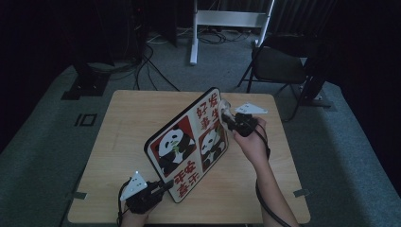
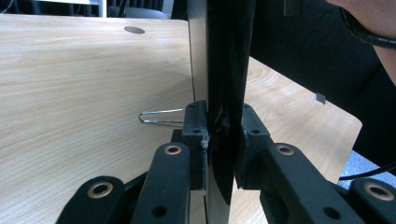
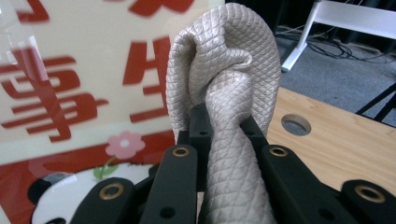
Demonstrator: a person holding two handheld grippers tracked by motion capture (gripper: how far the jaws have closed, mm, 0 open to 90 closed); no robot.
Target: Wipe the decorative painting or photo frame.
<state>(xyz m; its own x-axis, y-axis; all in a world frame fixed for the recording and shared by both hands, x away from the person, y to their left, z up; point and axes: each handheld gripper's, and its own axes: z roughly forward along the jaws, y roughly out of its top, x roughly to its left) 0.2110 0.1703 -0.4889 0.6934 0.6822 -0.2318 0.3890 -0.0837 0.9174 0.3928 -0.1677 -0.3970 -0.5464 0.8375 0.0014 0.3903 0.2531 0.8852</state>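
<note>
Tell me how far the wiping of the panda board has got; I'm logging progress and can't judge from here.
Done: the panda board is stood on edge on the table, its lower corner clamped by the left gripper. In hand: the right gripper pinches a bunched beige cloth against the board's upper part. Left: the frames can't show how much of the face has been wiped, so the rest looks open.

We hold two black jointed claws, left claw (image 1: 166, 184) and right claw (image 1: 226, 119), with brass-ringed pivot holes, each topped by a grey three-cornered plate and trailing a black cable.
</note>
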